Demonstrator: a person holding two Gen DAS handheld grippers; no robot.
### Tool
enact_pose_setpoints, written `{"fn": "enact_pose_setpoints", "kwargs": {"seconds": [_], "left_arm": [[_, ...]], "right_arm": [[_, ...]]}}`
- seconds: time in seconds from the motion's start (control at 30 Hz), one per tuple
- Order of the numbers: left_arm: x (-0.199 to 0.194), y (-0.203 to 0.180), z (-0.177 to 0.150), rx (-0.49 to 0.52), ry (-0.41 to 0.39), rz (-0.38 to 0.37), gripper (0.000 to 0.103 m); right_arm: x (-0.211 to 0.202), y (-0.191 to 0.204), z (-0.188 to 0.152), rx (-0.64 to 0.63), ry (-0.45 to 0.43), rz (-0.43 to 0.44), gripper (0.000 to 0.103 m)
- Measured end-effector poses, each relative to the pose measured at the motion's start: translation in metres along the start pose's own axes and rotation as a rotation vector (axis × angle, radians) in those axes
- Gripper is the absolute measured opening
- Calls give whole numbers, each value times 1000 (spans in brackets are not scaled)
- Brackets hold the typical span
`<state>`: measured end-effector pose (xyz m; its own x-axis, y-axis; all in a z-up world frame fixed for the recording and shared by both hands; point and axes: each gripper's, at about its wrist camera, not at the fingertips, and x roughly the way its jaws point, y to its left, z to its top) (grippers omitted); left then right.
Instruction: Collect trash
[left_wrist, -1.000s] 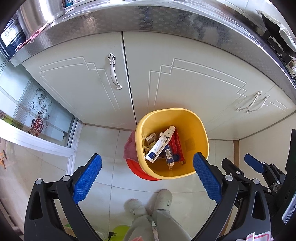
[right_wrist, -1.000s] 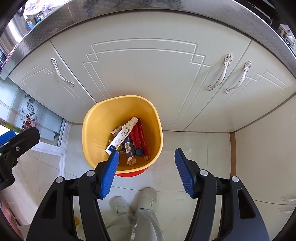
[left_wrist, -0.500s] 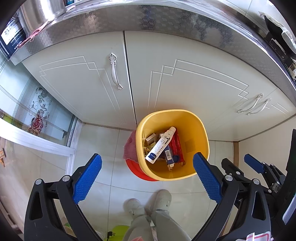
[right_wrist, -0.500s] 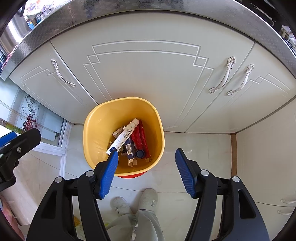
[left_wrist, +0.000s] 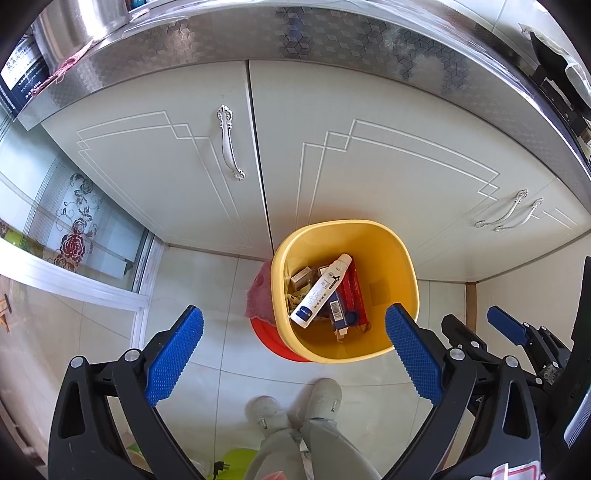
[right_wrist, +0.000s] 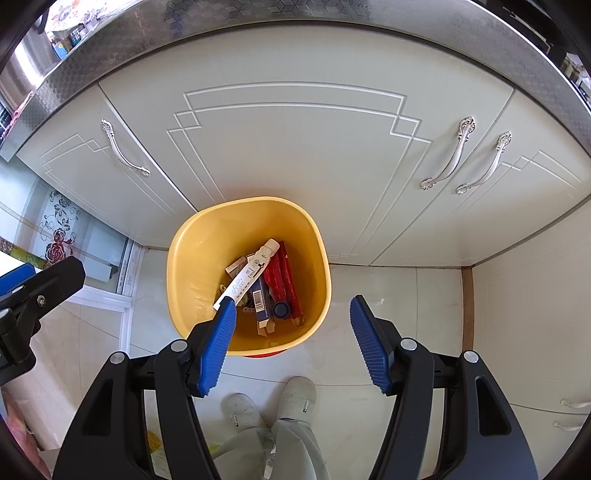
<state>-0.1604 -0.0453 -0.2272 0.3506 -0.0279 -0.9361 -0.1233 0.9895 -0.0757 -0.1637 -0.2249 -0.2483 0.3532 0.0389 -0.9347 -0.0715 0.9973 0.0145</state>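
Note:
A yellow bin (left_wrist: 399, 258) (right_wrist: 184, 266) stands on the tiled floor in front of the white cabinets. Inside it lie a white tube (left_wrist: 321, 291) (right_wrist: 247, 277), a red packet (left_wrist: 352, 288) (right_wrist: 282, 277), a blue box (left_wrist: 338, 310) (right_wrist: 260, 301) and small cardboard scraps. My left gripper (left_wrist: 293, 338) hangs open high above the bin's near rim, nothing between its blue pads. My right gripper (right_wrist: 293, 325) is open too, above the bin's near right side and empty. Its black frame and blue fingertips (left_wrist: 508, 326) show at the right of the left wrist view.
A pink cloth (left_wrist: 258, 295) hangs at the bin's left side over a red base (left_wrist: 273, 341). Cabinet doors with silver handles (right_wrist: 448, 155) rise behind it under a steel countertop edge (left_wrist: 332, 37). A person's feet (right_wrist: 273, 402) stand on the floor below the grippers. A glass door (left_wrist: 74, 229) is at left.
Both views have drifted very slightly, so the bin sits a touch lower and to the right in the frames. Both grippers stay open and empty.

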Motion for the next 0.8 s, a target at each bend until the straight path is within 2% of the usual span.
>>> {"fn": "enact_pose_setpoints", "kwargs": {"seconds": [0.8], "left_arm": [[1, 1, 1, 2, 1, -3, 98]], "right_arm": [[1, -2, 2, 3, 1, 4, 65]]}}
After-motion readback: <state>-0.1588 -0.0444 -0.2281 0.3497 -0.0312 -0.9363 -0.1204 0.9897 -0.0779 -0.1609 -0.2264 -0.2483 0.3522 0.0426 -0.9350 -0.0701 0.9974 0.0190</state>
